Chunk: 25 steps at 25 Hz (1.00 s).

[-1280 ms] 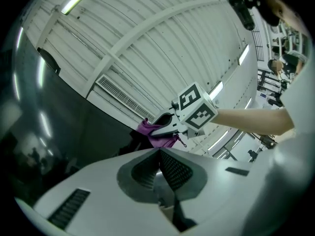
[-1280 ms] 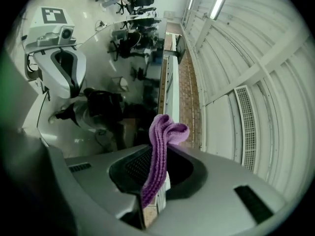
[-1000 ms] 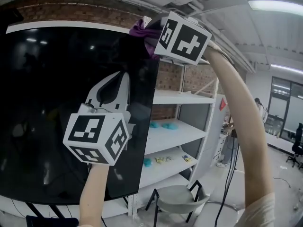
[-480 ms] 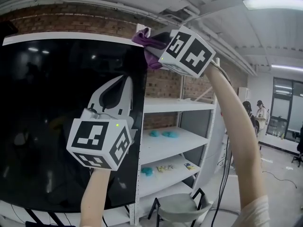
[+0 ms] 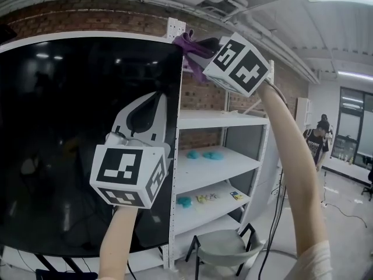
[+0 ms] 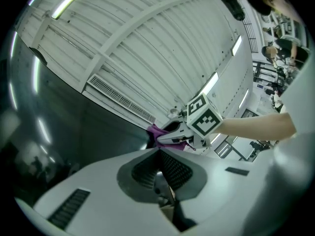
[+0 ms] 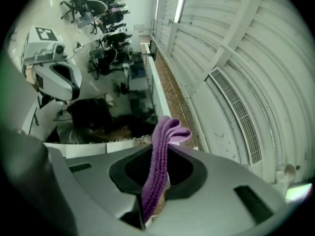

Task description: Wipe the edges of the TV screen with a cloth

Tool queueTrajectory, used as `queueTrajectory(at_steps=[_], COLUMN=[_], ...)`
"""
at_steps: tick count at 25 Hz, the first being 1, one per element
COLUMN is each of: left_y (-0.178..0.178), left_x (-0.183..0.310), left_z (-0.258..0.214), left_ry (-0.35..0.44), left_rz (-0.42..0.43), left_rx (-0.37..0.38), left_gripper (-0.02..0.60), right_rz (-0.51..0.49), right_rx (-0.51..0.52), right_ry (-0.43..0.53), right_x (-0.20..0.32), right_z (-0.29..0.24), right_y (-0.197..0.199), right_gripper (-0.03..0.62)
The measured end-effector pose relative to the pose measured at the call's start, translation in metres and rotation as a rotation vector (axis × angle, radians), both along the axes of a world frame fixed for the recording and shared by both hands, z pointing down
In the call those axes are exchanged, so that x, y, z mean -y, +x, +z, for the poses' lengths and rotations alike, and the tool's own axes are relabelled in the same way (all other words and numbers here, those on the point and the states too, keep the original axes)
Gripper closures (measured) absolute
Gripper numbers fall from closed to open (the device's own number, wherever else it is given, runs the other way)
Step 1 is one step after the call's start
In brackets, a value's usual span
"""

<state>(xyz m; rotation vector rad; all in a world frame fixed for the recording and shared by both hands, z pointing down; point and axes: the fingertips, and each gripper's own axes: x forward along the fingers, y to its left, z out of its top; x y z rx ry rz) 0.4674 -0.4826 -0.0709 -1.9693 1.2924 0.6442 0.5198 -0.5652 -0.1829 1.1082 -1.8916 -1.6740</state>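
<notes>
Since half a second ago your right gripper (image 5: 201,44) has slid the cloth to the right along the top edge, and it now sits at the upper right corner rather than short of it.

The large black TV screen (image 5: 87,144) with its thin white frame fills the head view from 12 o'clock round to 8 o'clock, glossy and showing ceiling lights in reflection. Just beside its right edge, running from the centre toward 4 o'clock, stands a white metal shelving unit (image 5: 217,163). A grey chair (image 5: 224,247) sits below the shelves at 5 o'clock, and a person (image 5: 317,142) stands well apart at 3 o'clock.

Your left gripper (image 5: 145,107) is raised at 8 o'clock of centre, in front of the screen's right part. Its jaws are pressed together at the tips with nothing between them. Whether they touch the glass, you cannot tell from these views.

Your right gripper, at 12 o'clock on a raised arm, is clenched on the folded purple cloth (image 5: 189,41). The cloth's bunched end sticks out past the jaw tips and lies against the screen's top right corner.

Two turquoise lumps (image 5: 204,154) lie on the middle shelf at 3 o'clock of the left gripper.
</notes>
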Motion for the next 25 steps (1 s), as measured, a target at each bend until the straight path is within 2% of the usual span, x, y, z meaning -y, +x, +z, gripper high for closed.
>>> queueTrajectory(at_steps=[2,5,8,11,15,20,25], left_y=[-0.001,-0.001,-0.004,-0.008,-0.012,-0.017,-0.012], left_x=[0.003,0.003,0.001,-0.005,-0.007,-0.006,0.005], left_z=[0.003,0.008,0.016,0.04,0.063,0.122,0.171], left_ry=[-0.008,-0.012,-0.018,-0.065,-0.077,-0.133,-0.204], left_rz=[-0.002,-0.007,0.004,0.033,0.019,0.046,0.023], left_rx=[0.002,0.005,0.001,-0.001,0.024,0.05,0.041], left_gripper=[0.566,0.566,0.566,0.566,0.566,0.566,0.566], right_rz=[-0.011,-0.082,-0.092,-0.098,-0.089,-0.064,-0.033], right_rx=[0.0,0.031,0.037,0.029,0.034,0.071,0.117], right_ry=[-0.027,-0.061,-0.033,-0.027,0.011,-0.024,0.008], right_x=[0.01,0.01,0.008,0.006,0.006,0.011,0.011], right_z=[0.015,0.037,0.056,0.089,0.116,0.177,0.227], right_y=[-0.001,-0.008,-0.012,-0.016,-0.018,-0.024,-0.023], right_gripper=[0.533,0.533,0.533,0.533,0.533,0.533,0.533])
